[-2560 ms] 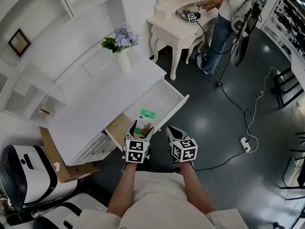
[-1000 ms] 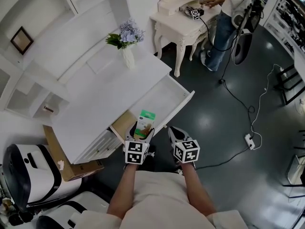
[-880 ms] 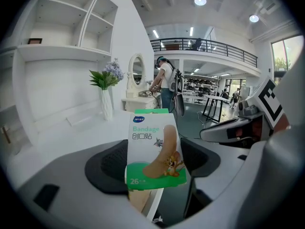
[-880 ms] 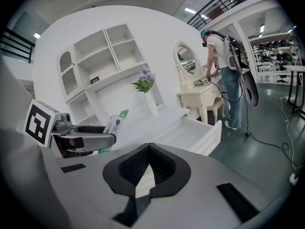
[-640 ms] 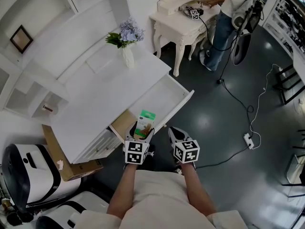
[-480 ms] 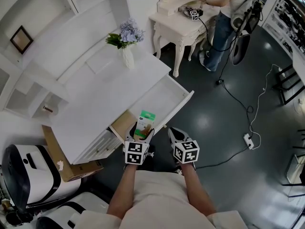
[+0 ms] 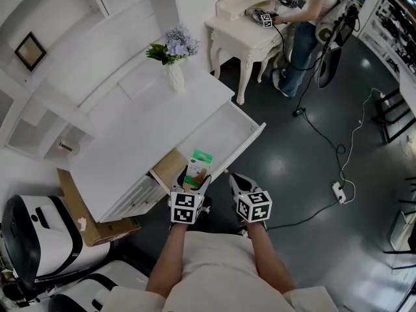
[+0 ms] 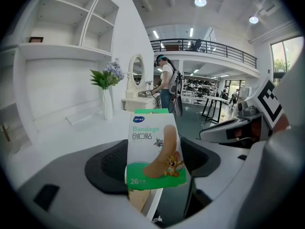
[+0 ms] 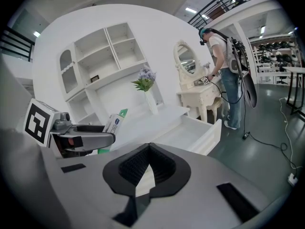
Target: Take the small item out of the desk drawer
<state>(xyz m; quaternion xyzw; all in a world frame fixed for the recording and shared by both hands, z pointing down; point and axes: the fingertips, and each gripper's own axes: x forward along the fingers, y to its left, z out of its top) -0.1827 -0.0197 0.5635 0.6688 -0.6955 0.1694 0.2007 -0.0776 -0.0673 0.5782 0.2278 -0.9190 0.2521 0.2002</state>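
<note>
The left gripper (image 7: 194, 179) has its 2 jaws closed on a bandage box (image 7: 198, 163), a small white and green carton with a cartoon plaster printed on its face. In the left gripper view the box (image 8: 152, 147) stands upright between the black pads (image 8: 108, 165), its lower part pinched in the left gripper (image 8: 152, 162) and its green top poking well above the jaws. From the head view the box shows over the near left end of the open drawer (image 7: 250, 142), just above that end's light wooden part; how far it is above the drawer floor cannot be told.

The right gripper (image 7: 238, 181) hovers just beside the left one, off the drawer's front corner and over the dark floor (image 7: 305, 174). In its own view the right gripper (image 9: 148, 165) has its jaws brought together, tips touching, with nothing held between them. That view also catches the bandage box (image 9: 113, 122) side-on in the other gripper and the drawer (image 9: 202, 130) pulled out.

The drawer belongs to a white desk (image 7: 143, 129) whose top carries a white vase (image 7: 173, 78) of pale blue flowers (image 7: 172, 44) near its far edge. Beyond the desk stands a cream dressing table (image 7: 240, 34), where a person (image 7: 305, 18) works. A cardboard box (image 7: 75, 207) sits on the floor beside the desk
</note>
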